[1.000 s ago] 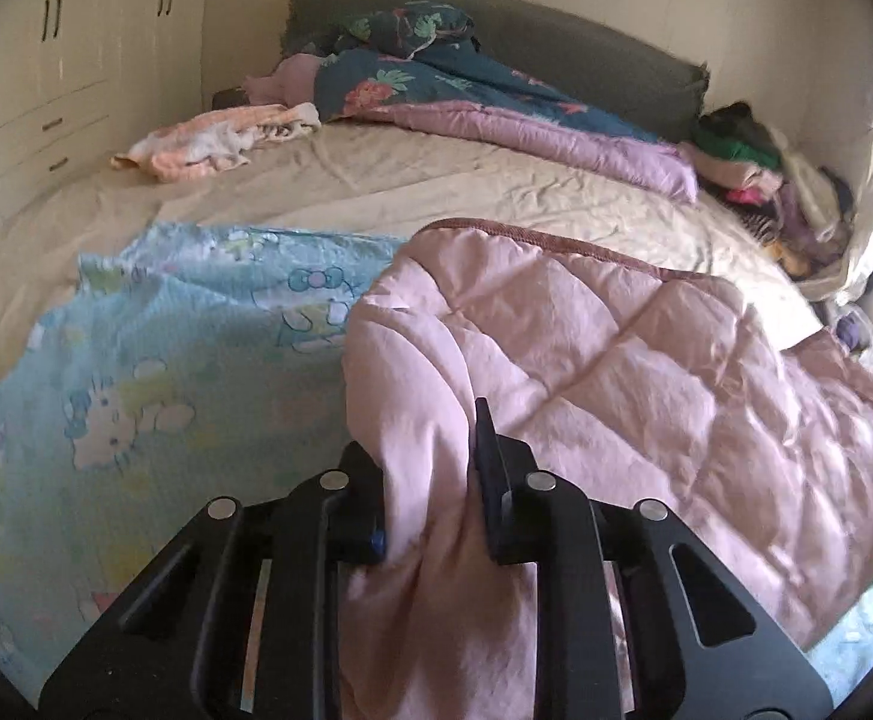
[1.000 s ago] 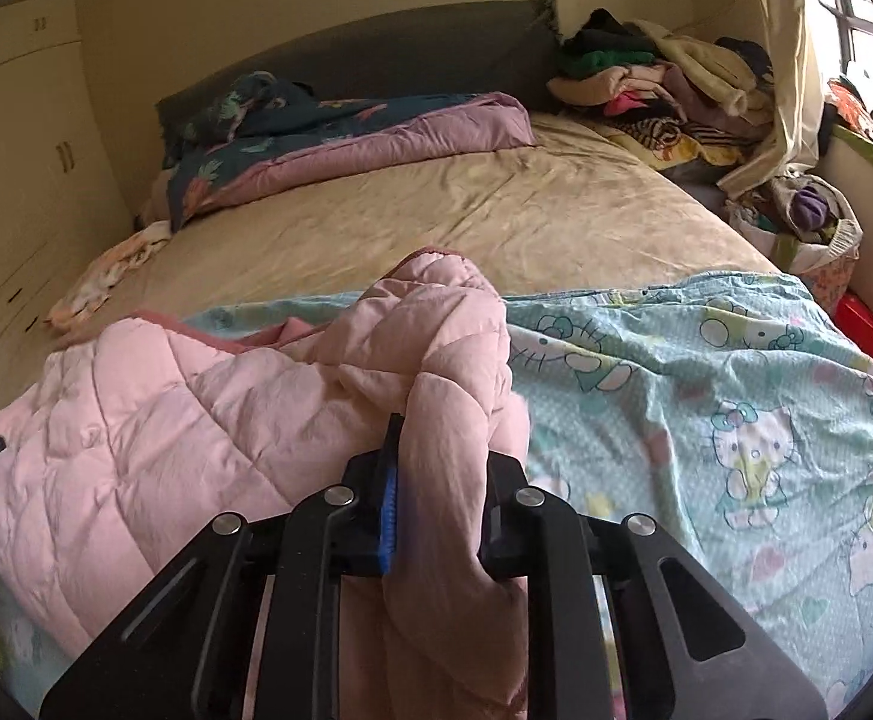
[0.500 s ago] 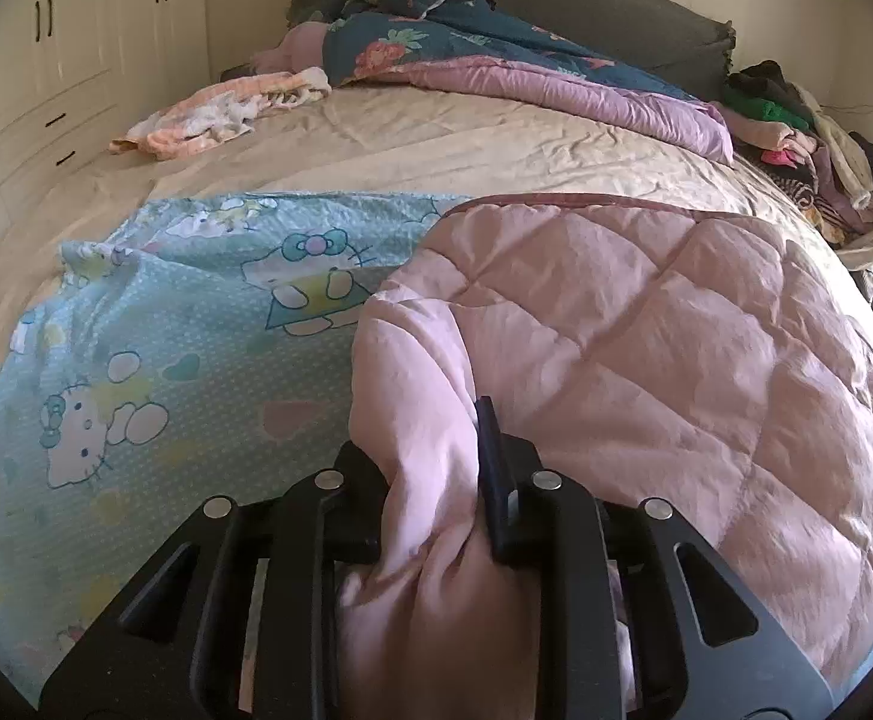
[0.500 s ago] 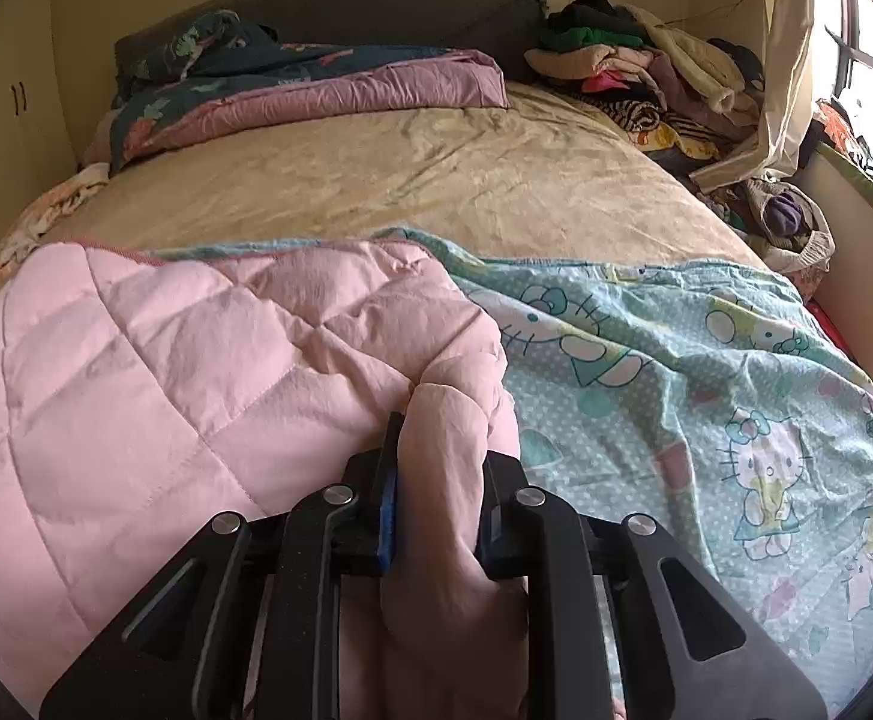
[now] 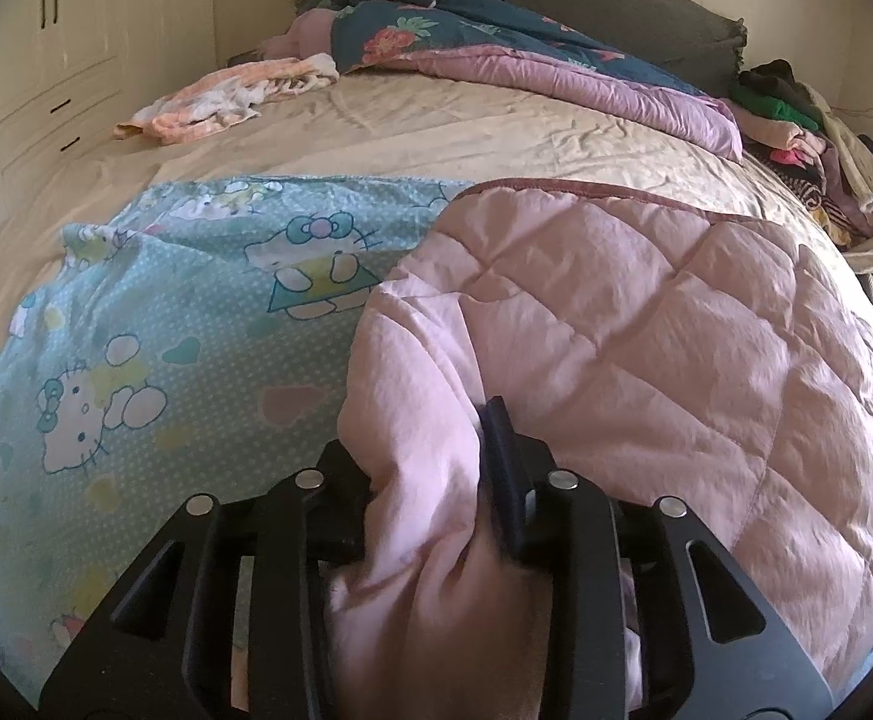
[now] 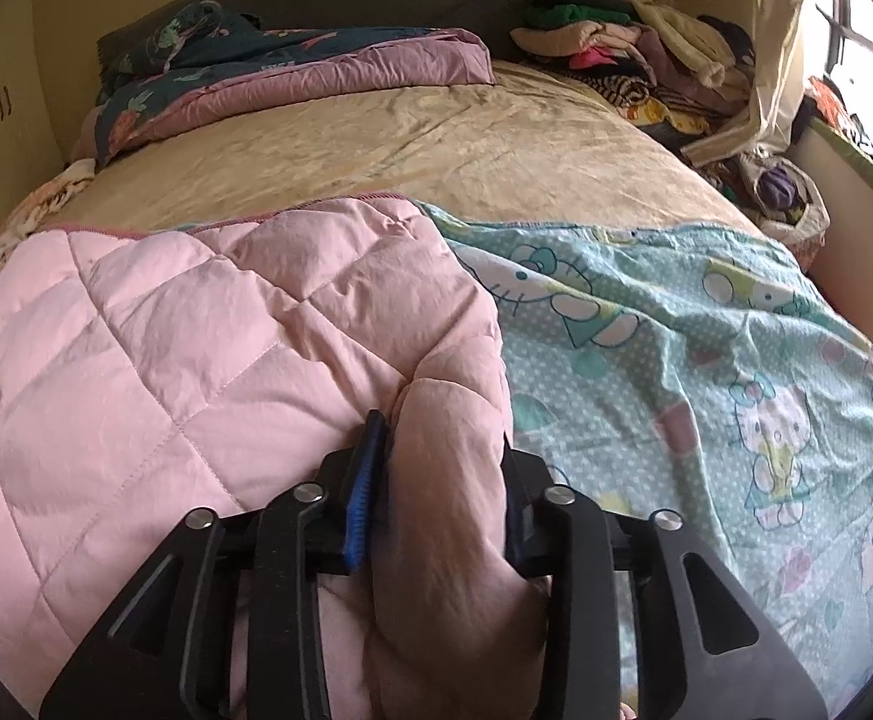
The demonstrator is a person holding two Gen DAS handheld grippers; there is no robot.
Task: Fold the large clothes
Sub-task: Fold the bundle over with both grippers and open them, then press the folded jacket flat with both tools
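Left gripper and right gripper had each just been opening, a bunched fold of the pink quilt between the jaws; whether the pads pressed could not be told. The quilt lay doubled over the blue sheet on the bed. Judgement: release fully, withdraw low, avoid dragging the fold.

Soft daylight, moderately bright, entering from a window at the right edge of the right wrist view, blown out to white glare there. Gentle shadows in the folds of the pink quilt and across the rumpled bed. Strong fisheye bending, dark rounded corners. Slightly soft and grainy throughout, blurrier at the near bottom edge.
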